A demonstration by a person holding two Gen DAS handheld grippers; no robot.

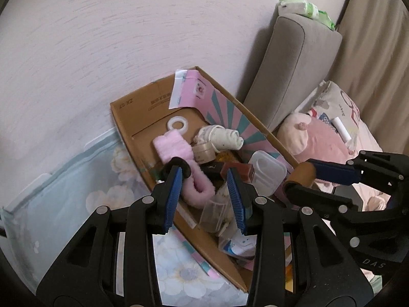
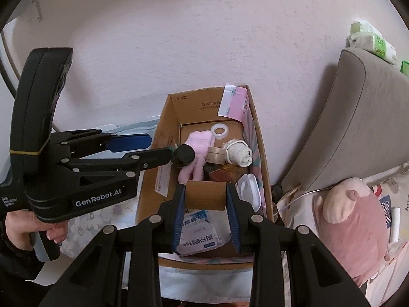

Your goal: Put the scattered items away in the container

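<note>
Pale, faintly textured wall (image 2: 179, 38) fills the background, with a grey cushion (image 2: 358, 128) leaning at the right and a bed sheet printed with flowers (image 1: 179, 276) underneath. On that sheet, against the wall, sits the cardboard box (image 2: 149, 194), open at the top and already holding a jumble: a pink fluffy band (image 2: 196, 140), a rolled white cloth (image 2: 241, 153), a white ring (image 2: 221, 130), a roll of tape (image 2: 216, 154), a clear plastic case (image 2: 249, 190) and a blue and white printed packet (image 2: 198, 232). A pink plush toy (image 2: 358, 220) lies on the bedding to the right of the box.

The left tool (image 1: 204, 176), gripped by a hand (image 2: 30, 227) in a dark sleeve, reaches over the left wall of the box. Its fingers stand only a little way apart, and a small black-capped bottle (image 2: 182, 156) sits at their tips, though whether the pads actually press on it cannot be told. The right tool (image 2: 205, 195) pinches a short brown wooden cylinder (image 2: 205, 195) crosswise, one blue pad on each flat end, above the near half of the box and just beside the clear case.

White lettering on the left tool's body reads "GenRobot.AI"; smaller print there is too fine to make out. "ZX 07" is printed upside down on the box's far flap.
</note>
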